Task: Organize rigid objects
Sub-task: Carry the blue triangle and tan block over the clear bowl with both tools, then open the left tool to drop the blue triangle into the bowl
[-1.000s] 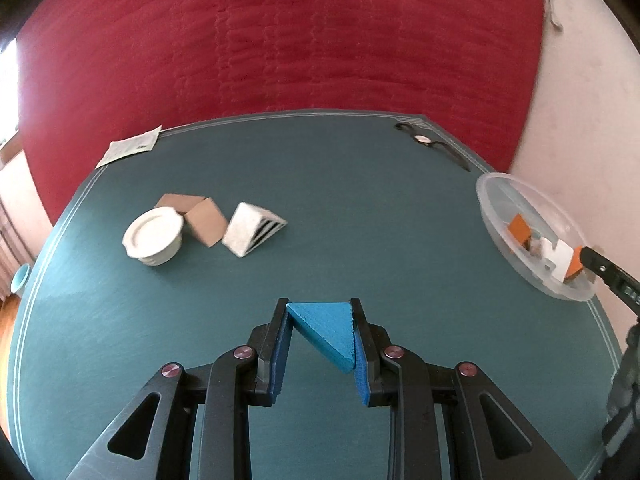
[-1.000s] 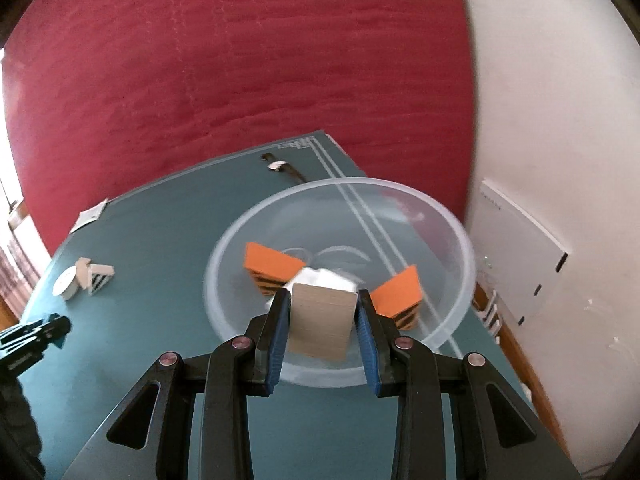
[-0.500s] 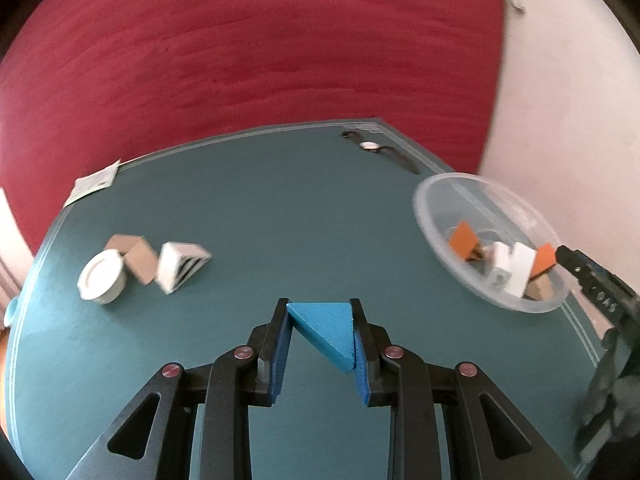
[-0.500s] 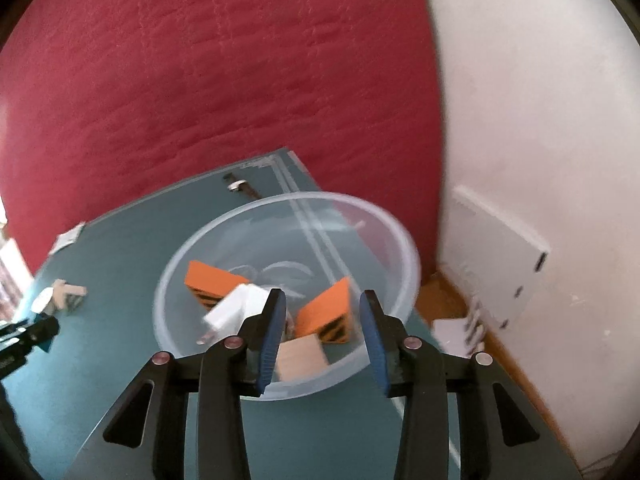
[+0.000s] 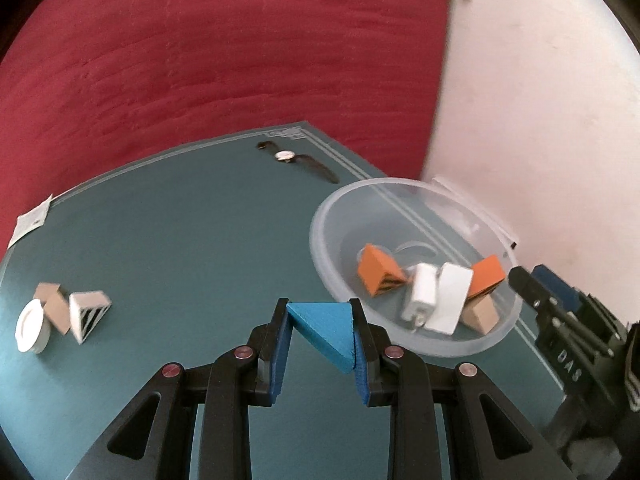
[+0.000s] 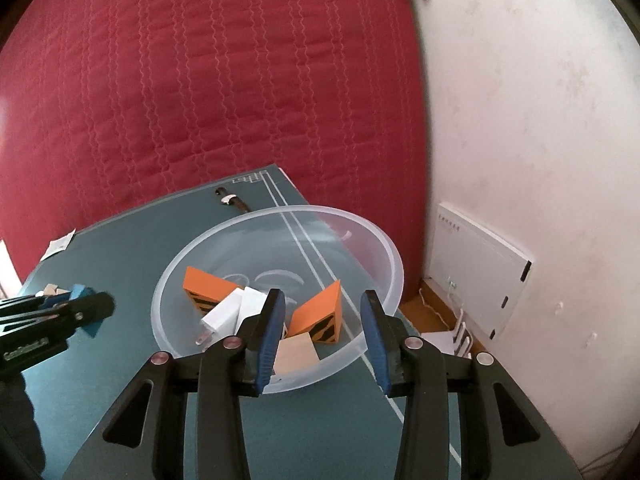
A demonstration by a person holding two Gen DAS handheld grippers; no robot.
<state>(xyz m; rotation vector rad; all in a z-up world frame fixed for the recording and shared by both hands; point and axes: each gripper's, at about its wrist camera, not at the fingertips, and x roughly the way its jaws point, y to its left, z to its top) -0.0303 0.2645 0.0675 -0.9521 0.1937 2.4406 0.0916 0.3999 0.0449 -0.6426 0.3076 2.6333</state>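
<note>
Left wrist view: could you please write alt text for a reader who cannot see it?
The left claw grips a blue wooden triangular block above a green table. To the right, a clear plastic bowl holds orange, white and tan blocks; farther left lie three more pieces.

left claw (image 5: pixel 320 334) clamped, right claw (image 6: pixel 323 330) agape

Not much we could actually read. The right gripper (image 5: pixel 568 308) body had pale raised letters that looked like "DAS", partly blurred. The left gripper (image 6: pixel 92 312) body carried embossed lettering too, but we couldn't make it out.
</note>
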